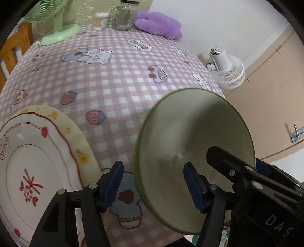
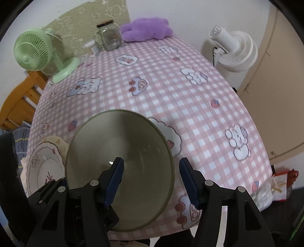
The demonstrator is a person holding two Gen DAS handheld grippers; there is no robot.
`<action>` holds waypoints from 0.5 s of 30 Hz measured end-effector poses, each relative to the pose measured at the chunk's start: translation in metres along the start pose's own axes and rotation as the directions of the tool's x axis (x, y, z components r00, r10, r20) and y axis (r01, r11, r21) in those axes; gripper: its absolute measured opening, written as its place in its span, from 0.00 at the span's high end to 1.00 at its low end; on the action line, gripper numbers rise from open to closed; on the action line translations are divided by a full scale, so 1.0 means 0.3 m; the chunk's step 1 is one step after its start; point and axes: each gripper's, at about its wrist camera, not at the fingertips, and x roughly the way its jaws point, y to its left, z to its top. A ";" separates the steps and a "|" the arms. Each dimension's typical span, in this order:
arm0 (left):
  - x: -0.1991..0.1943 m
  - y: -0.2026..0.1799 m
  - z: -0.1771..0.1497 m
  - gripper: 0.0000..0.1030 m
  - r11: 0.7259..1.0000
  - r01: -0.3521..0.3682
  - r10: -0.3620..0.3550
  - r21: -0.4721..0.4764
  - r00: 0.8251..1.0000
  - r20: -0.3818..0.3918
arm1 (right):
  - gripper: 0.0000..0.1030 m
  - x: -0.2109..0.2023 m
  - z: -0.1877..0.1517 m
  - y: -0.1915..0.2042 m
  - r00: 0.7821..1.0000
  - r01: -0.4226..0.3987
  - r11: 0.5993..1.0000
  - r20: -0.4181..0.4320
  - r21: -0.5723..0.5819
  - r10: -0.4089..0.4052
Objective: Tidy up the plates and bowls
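A green bowl (image 1: pixel 191 152) is tilted up at the near right of the table; it also shows in the right wrist view (image 2: pixel 129 152). My left gripper (image 1: pixel 153 185) is open, its jaws astride the bowl's near rim, with one pad inside the bowl. My right gripper (image 2: pixel 151 180) is open too, with its left pad (image 2: pixel 114 182) inside the bowl and its right pad outside the rim. A white plate with red pattern (image 1: pixel 34 171) lies on a cream plate at the near left; it also shows in the right wrist view (image 2: pixel 45 161).
The table has a pink checked cloth (image 1: pixel 117 79). A green desk fan (image 1: pixel 55 22), a glass jar (image 1: pixel 121 17) and a purple plush (image 1: pixel 157 24) stand along the far edge. A white floor fan (image 1: pixel 228 70) stands beyond the right edge.
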 end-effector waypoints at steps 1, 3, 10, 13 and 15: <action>0.005 0.000 -0.003 0.36 1.000 0.006 -0.006 0.001 1.000 -0.005 | 0.38 0.001 -0.004 -0.005 1.000 0.000 1.000 -0.002 0.009 0.000; 0.012 -0.005 -0.003 0.36 1.000 0.004 -0.004 0.006 1.000 -0.010 | 0.38 0.005 -0.010 -0.017 1.000 0.009 1.000 -0.008 0.023 -0.009; 0.012 0.001 -0.005 0.39 0.999 -0.026 0.026 -0.026 1.000 0.004 | 0.38 0.027 -0.002 -0.043 1.000 -0.019 1.000 -0.020 0.025 0.020; 0.018 -0.004 -0.004 0.41 0.998 -0.045 0.045 -0.042 0.999 0.011 | 0.38 0.042 0.006 -0.050 0.999 -0.050 0.999 -0.021 0.004 0.050; 0.022 -0.008 -0.004 0.42 0.997 -0.059 0.060 -0.058 0.998 0.014 | 0.38 0.057 0.013 -0.056 0.996 -0.081 0.997 -0.025 -0.012 0.081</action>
